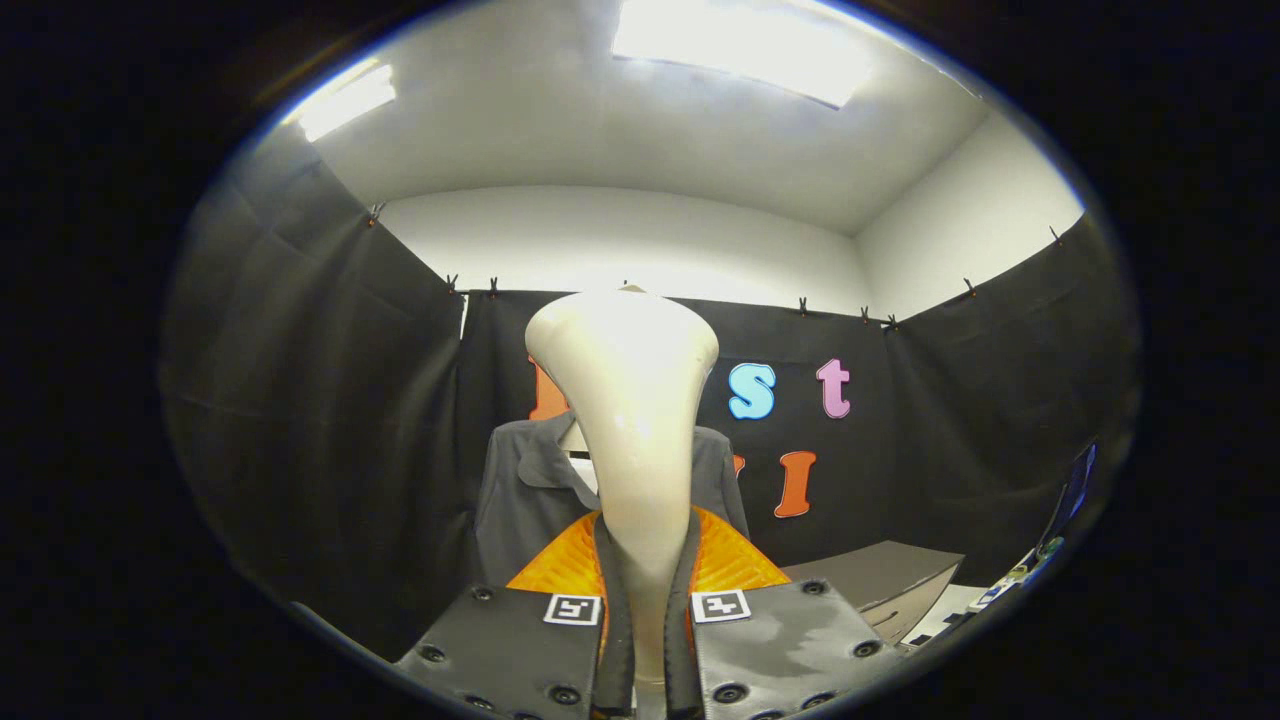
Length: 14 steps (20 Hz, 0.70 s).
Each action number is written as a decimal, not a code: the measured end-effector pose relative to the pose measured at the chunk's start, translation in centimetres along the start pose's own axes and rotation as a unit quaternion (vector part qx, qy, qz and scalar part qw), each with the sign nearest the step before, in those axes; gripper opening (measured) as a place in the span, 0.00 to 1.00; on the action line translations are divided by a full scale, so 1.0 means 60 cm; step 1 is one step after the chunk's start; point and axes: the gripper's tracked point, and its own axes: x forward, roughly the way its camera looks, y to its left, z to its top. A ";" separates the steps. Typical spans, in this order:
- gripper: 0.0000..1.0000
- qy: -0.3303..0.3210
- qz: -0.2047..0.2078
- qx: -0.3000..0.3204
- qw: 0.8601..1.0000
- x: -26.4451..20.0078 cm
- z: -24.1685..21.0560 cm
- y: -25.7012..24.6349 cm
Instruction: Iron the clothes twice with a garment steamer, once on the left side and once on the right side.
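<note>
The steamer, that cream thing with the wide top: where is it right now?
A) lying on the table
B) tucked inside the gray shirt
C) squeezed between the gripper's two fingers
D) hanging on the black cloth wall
C: the garment steamer stands upright with its narrow handle clamped between the two fingers of the gripper, and the gray shirt hangs beyond it.

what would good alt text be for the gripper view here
The gripper is shut on the cream handle of a garment steamer, which rises upright between its fingers with the wide head on top. Beyond it hangs a grey collared shirt against the black cloth wall, and a grey table stands off to the side.
</note>
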 end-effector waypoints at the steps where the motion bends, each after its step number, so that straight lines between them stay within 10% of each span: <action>1: 0.20 0.001 0.005 0.002 1.000 -0.001 -0.002 0.004; 14: 0.20 0.010 0.014 0.007 1.000 0.012 -0.021 0.006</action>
